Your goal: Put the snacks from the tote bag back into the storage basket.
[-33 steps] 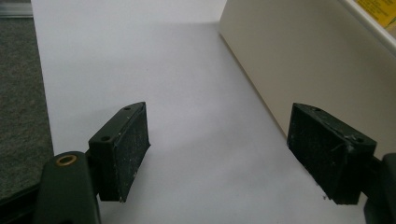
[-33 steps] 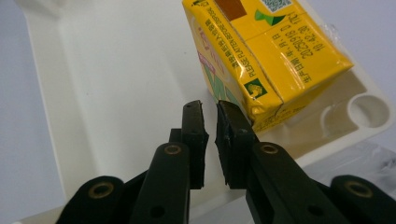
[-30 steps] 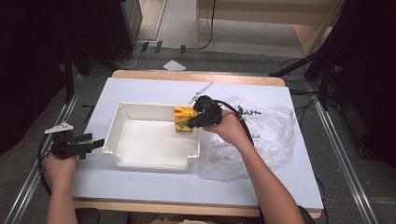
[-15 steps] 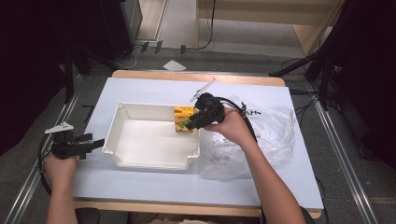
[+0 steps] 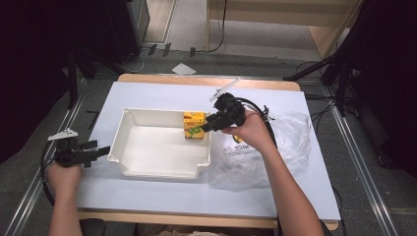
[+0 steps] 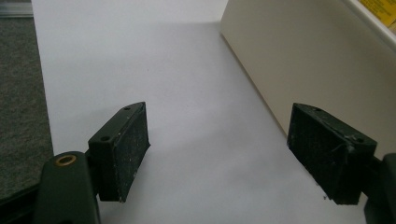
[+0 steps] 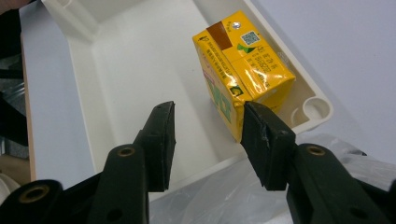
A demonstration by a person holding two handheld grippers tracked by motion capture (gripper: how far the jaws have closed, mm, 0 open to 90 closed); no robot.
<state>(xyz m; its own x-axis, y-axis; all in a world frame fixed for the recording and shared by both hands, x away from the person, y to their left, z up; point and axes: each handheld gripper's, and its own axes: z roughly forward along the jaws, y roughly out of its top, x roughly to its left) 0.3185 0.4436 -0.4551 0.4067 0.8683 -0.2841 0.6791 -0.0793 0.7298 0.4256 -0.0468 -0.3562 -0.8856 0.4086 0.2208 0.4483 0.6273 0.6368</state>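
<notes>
Yellow drink carton, upright in tray

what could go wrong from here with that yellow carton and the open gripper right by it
1. The right gripper is open with one jaw right beside the yellow carton, which stands in a corner of the white tray; a sideways nudge could tip it.
2. The clear plastic bag lies under the right hand against the tray, so it might snag or drag.

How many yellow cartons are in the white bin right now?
1. The yellow carton stands in the white bin's far right corner, beside the right gripper. More may lie hidden in the plastic bag.
</notes>
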